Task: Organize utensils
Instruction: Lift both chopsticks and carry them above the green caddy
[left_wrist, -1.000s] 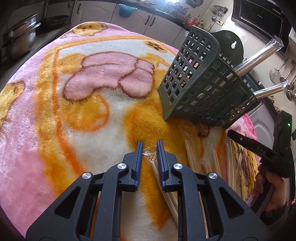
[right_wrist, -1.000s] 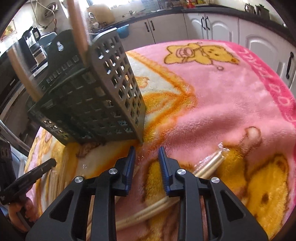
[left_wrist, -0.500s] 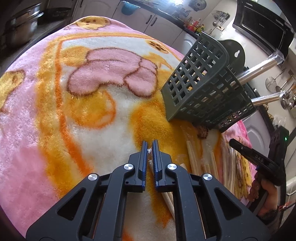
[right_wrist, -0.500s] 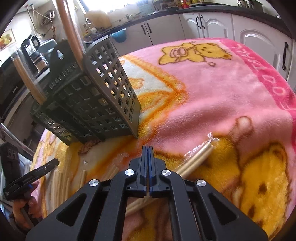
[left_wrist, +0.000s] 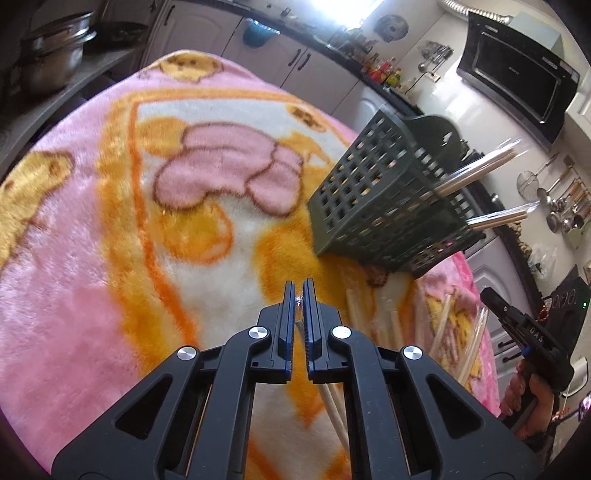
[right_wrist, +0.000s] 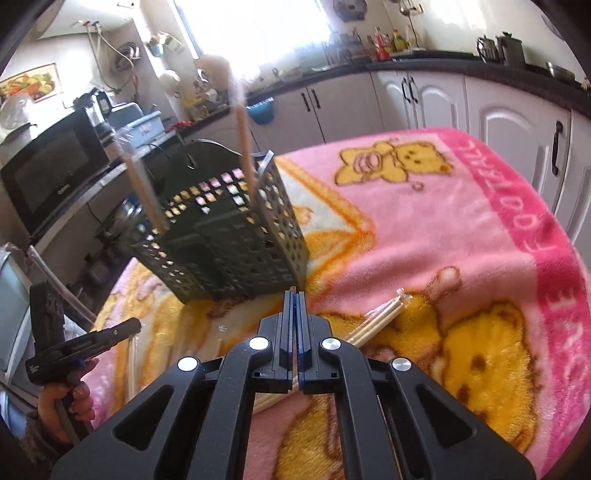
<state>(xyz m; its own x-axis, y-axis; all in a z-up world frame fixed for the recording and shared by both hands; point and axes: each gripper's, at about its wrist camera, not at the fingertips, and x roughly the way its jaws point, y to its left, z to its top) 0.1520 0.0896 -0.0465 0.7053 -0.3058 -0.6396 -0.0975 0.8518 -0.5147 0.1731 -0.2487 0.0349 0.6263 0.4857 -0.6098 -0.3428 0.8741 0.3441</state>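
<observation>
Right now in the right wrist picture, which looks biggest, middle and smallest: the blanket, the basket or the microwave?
1. The pink blanket looks biggest, filling most of the view.
2. The dark basket is middle.
3. The black microwave looks smallest, but it stands farther away, so its real size against the basket is unsure.

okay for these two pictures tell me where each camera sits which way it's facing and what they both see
Left wrist: sits behind the left gripper, facing along its fingers over the pink blanket toward the dark basket; the right gripper and its hand show at right.
Right wrist: sits behind the right gripper, facing the dark basket and cabinets; the left gripper shows at lower left.
Shared: basket, blanket, wrapped chopsticks and each other's gripper.
</observation>
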